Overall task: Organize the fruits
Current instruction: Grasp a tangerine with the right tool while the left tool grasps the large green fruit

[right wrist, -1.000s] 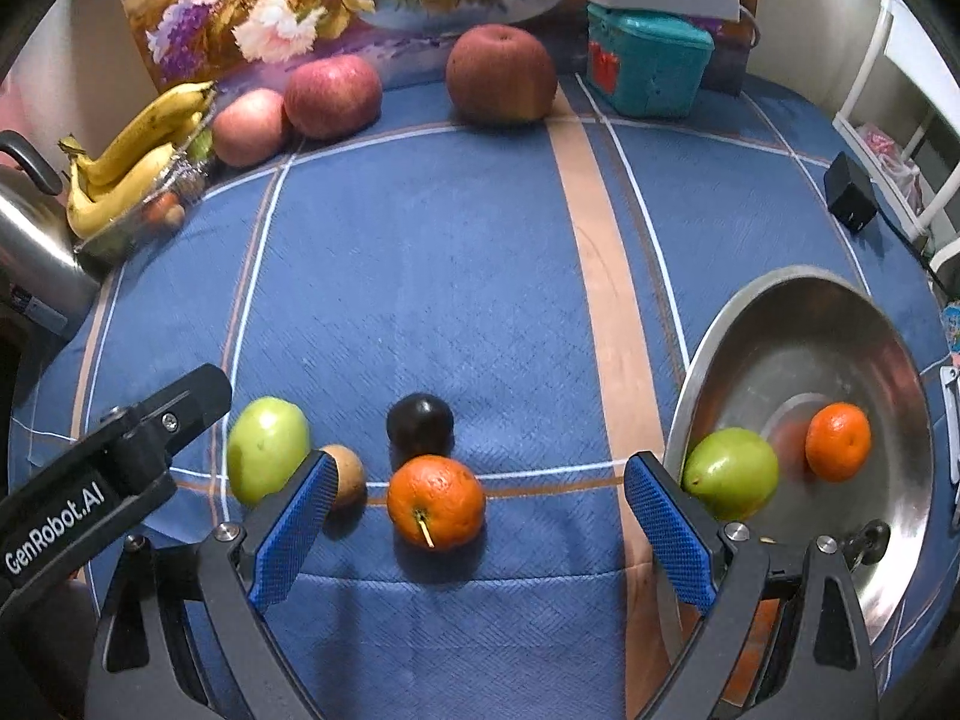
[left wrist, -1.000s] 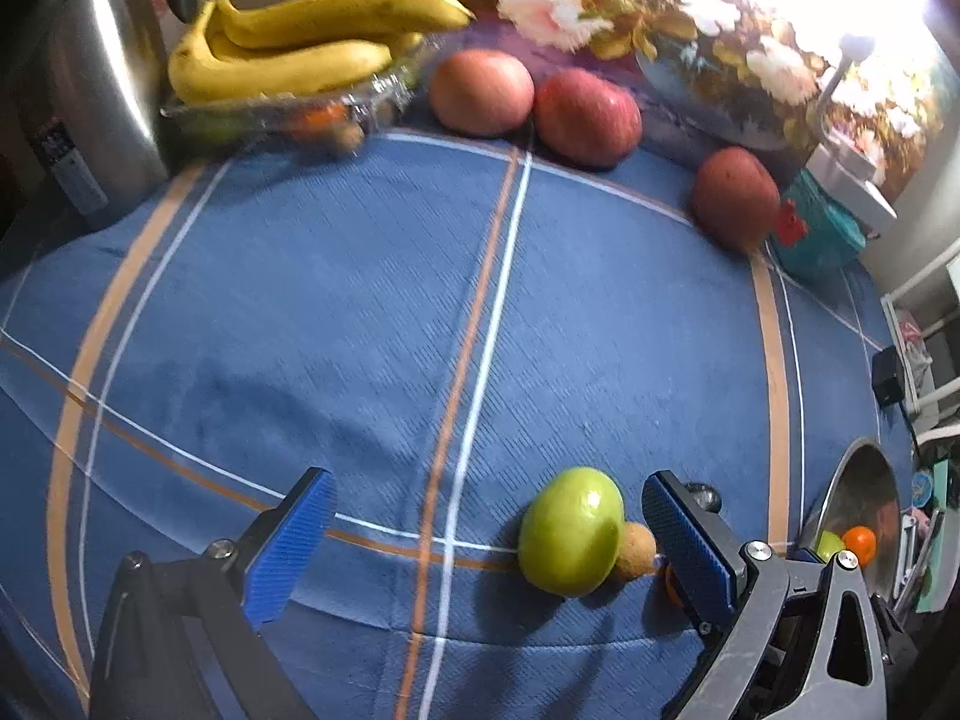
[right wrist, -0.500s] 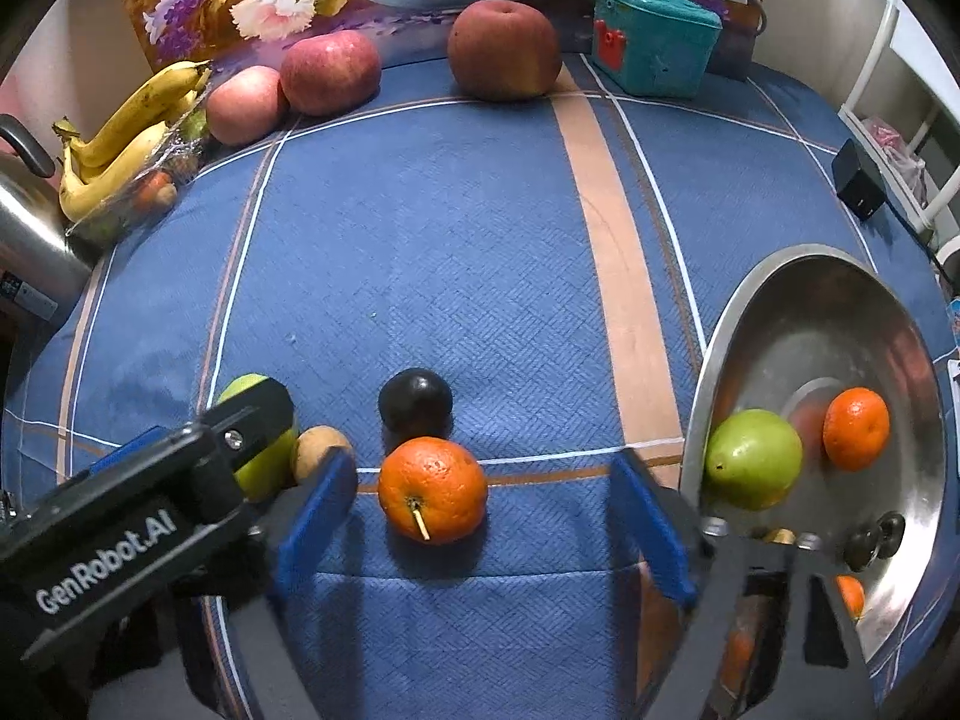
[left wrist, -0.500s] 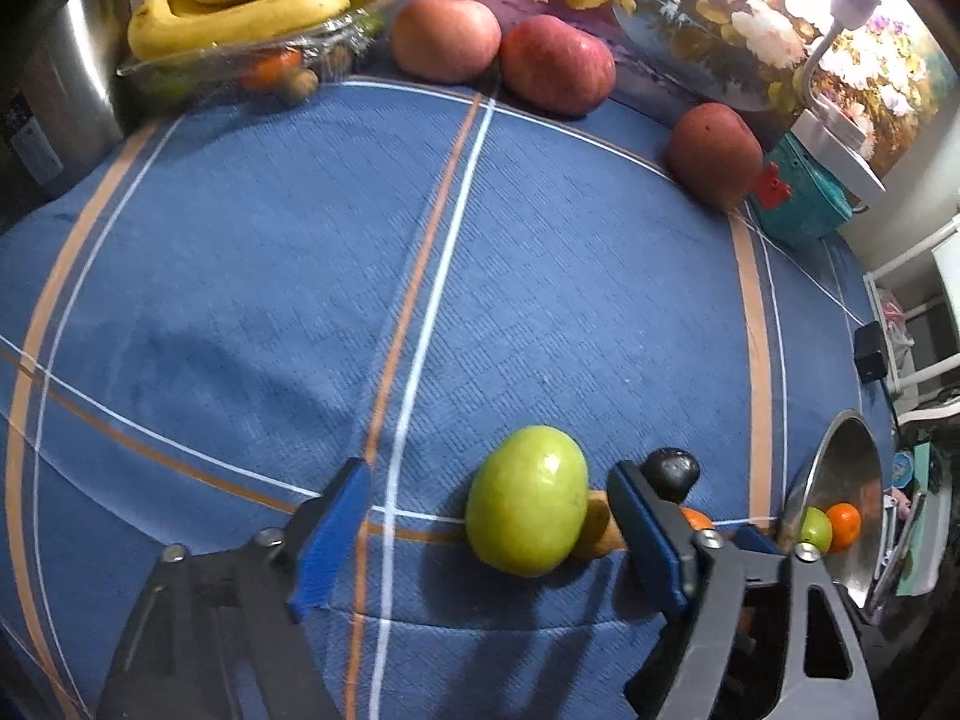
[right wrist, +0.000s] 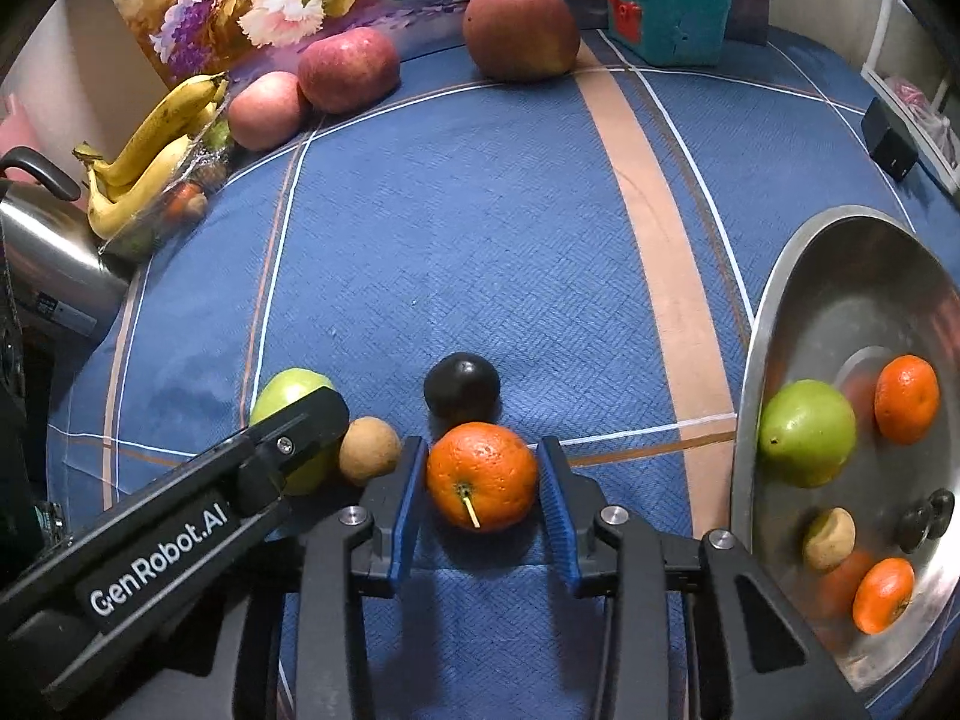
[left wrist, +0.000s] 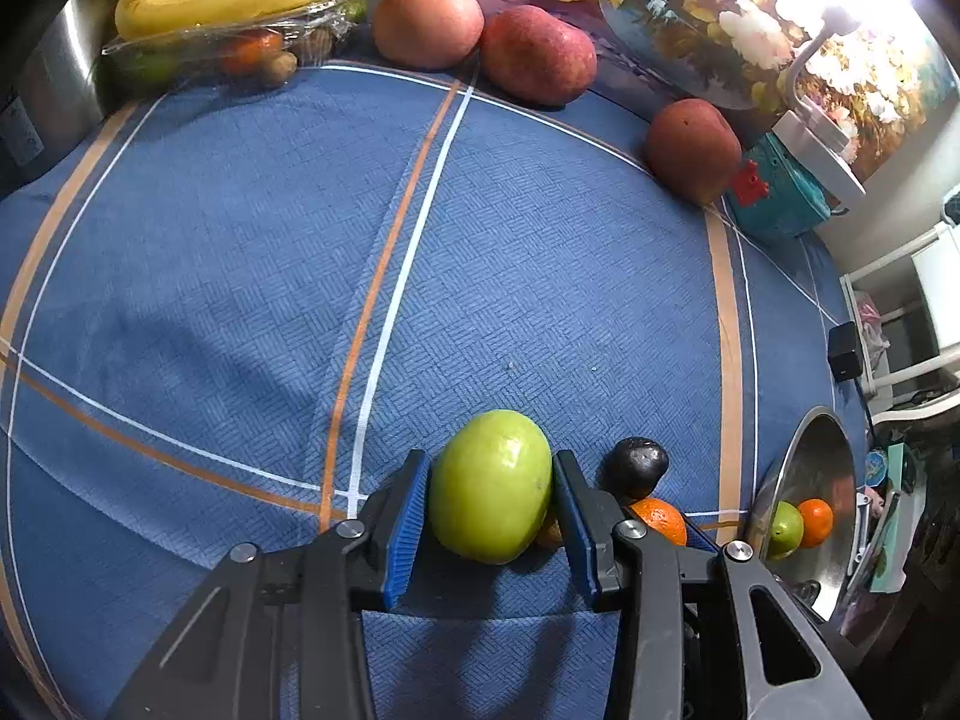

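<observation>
A second before this, both my grippers stood wide open over the cloth; by now I had brought each pair of jaws in around a fruit. My left gripper [left wrist: 491,516] was closing on the green apple [left wrist: 491,486], its blue pads [left wrist: 408,519] against both flanks as far as I could see, the apple resting on the near part of the blue cloth [left wrist: 480,240]. My right gripper [right wrist: 482,501] was closing on the orange [right wrist: 482,476], just to the right of the apple; the left pad touched the peel, while at the right pad I could not tell whether a sliver of gap remained. I judged that both picks were nearly secured, so the lift toward the metal bowl [right wrist: 780,324] at the near right could follow once the grip was firm. That bowl already held a green fruit, small oranges, a brown fruit and something dark. Close company crowded the grasp: a small brown fruit [right wrist: 369,450] sat wedged between the apple and the orange, just beside my right gripper's left finger, and a dark plum [right wrist: 462,385] lay touching or nearly touching the far side of the orange. Either could roll when I lifted. My two tools stood close, so I would have to raise them without knocking together. Far off, three red apples [right wrist: 348,69], bananas [right wrist: 150,150] and a teal box [right wrist: 666,6] lined the back edge, well clear.
</observation>
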### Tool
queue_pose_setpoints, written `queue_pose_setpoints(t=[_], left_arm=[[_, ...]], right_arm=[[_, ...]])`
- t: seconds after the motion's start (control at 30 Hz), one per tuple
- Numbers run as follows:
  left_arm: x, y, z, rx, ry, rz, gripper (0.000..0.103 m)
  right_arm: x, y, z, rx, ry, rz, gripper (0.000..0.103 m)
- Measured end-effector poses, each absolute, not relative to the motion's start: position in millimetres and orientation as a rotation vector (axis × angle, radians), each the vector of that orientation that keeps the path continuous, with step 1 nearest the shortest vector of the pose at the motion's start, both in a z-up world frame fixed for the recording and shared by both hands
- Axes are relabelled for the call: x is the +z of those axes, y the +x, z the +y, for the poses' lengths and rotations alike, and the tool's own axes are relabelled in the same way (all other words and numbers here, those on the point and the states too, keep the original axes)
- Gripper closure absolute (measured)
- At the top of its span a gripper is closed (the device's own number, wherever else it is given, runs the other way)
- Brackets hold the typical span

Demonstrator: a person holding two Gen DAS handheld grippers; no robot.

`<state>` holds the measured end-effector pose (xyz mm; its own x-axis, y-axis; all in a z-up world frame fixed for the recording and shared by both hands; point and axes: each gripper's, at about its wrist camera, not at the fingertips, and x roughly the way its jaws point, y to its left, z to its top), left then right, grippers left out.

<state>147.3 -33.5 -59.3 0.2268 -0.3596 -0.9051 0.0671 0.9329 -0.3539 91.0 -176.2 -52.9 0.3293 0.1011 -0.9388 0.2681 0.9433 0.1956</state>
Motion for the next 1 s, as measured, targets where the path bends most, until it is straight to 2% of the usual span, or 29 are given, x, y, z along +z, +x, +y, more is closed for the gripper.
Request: queue_pose_setpoints(t=[0.33,0.6,1.0], left_arm=[[-54.2,144.2,-30.0,-0.292,-0.26,1.318,0.059],[-28.7,141.6,-28.1,-0.286,-0.238,1.255,0.059],[20.4,133.2,-32.4,-0.302,-0.224,1.139,0.059]], right_arm=[[-51.7,87.2,-177.9,-0.113,0.352,1.235,0.065],[-41.8,83.7,-182.6,-0.11,0.369,1.209,0.065],[6.4,72.1,-203.2,-0.166,0.346,1.101,0.065]])
